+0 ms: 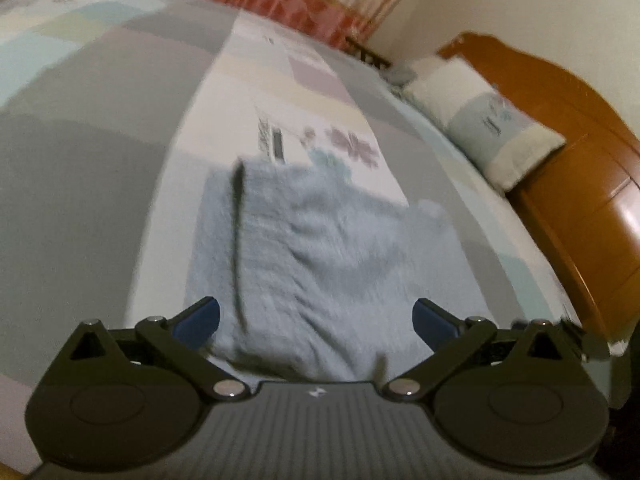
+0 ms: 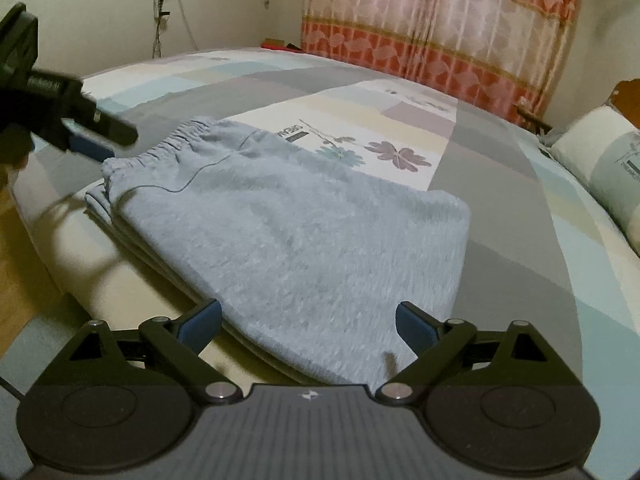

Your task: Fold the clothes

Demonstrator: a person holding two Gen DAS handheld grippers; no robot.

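A fuzzy light-blue garment [image 2: 288,232] lies folded in layers on the bed, its elastic waistband [image 2: 160,148] at the far left end with a thin dark drawstring trailing across it. My right gripper [image 2: 308,316] stands open just above the garment's near edge, nothing between its blue pads. My left gripper [image 1: 316,316] is open too, over the same garment [image 1: 320,240], which looks blurred in the left wrist view. In the right wrist view the left gripper [image 2: 96,136] hangs beside the waistband, apart from it.
The patchwork bedsheet [image 1: 100,120] with a flower print [image 2: 400,156] spreads around the garment. A pillow [image 1: 488,128] leans on the wooden headboard [image 1: 580,160] at the right. A red-patterned curtain [image 2: 440,20] hangs behind. Wooden floor [image 2: 16,240] shows past the bed's left edge.
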